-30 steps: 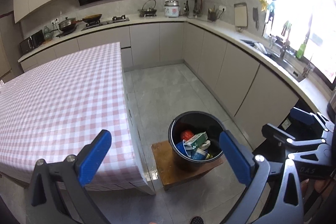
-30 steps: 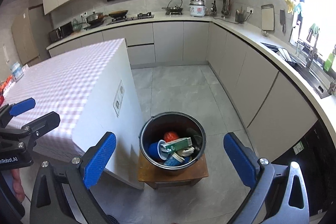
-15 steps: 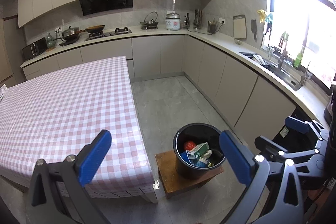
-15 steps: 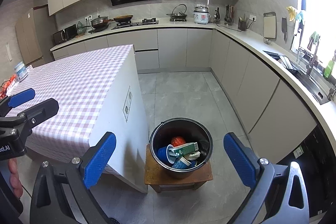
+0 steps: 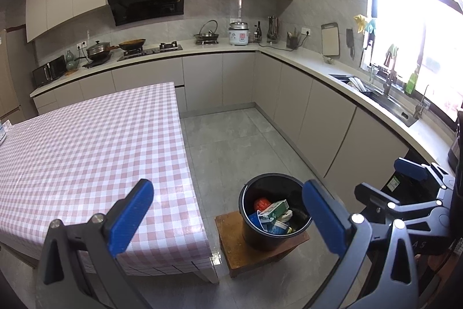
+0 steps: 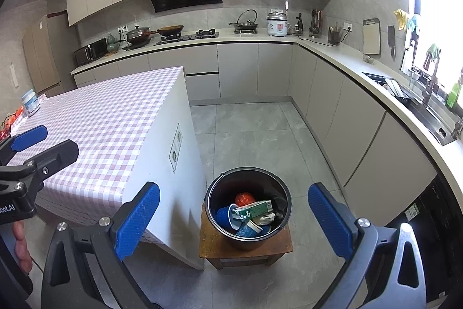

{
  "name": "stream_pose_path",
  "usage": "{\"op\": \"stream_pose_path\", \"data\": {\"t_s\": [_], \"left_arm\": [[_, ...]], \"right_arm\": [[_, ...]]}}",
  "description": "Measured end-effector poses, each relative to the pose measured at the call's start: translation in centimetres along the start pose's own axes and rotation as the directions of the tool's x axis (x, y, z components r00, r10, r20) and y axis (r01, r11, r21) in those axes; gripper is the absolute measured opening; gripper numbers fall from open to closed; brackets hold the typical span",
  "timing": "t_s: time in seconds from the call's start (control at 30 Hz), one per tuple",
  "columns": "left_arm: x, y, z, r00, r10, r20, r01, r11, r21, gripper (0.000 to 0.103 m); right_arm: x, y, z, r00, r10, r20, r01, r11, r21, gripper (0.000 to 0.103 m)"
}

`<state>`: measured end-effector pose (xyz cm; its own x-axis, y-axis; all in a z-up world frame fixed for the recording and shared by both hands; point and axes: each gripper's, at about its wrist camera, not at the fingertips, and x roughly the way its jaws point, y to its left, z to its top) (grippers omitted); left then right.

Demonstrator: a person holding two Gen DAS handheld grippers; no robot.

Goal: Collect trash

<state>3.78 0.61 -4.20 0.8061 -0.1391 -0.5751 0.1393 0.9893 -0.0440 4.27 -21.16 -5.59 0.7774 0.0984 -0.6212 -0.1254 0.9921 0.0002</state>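
Note:
A black bucket (image 5: 260, 236) (image 6: 214, 193) stands on a low wooden stool (image 5: 231, 245) (image 6: 211, 245) on the floor beside the table. It holds trash: a green carton (image 6: 254, 209), a blue cup (image 6: 224, 215), a red item (image 6: 244, 198) and crumpled paper. My left gripper (image 5: 228, 216) is open and empty, above the table's corner. My right gripper (image 6: 234, 217) is open and empty, high above the bucket. Each gripper also shows in the other's view, the right (image 5: 411, 184) and the left (image 6: 37, 144).
The table (image 5: 86, 141) (image 6: 110, 118) has a pink checked cloth; a small container (image 6: 30, 103) and red items sit at its far left end. Kitchen counters (image 5: 303, 65) run along the back and right, with stove, rice cooker and sink (image 5: 385, 103). Grey tile floor (image 5: 237, 141) lies between.
Both grippers have risen and drawn back, so the bucket and table look smaller and lower. Both stay open and empty.

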Motion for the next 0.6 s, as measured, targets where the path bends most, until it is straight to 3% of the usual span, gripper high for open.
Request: {"op": "stream_pose_path", "data": {"t_s": [0.6], "left_arm": [[0.05, -0.52, 0.15, 1.0, -0.01, -0.001, 0.01, 1.0, 0.004, 0.103]], "right_arm": [[-0.26, -0.45, 0.24, 1.0, 0.004, 0.003, -0.004, 1.0, -0.01, 0.103]]}}
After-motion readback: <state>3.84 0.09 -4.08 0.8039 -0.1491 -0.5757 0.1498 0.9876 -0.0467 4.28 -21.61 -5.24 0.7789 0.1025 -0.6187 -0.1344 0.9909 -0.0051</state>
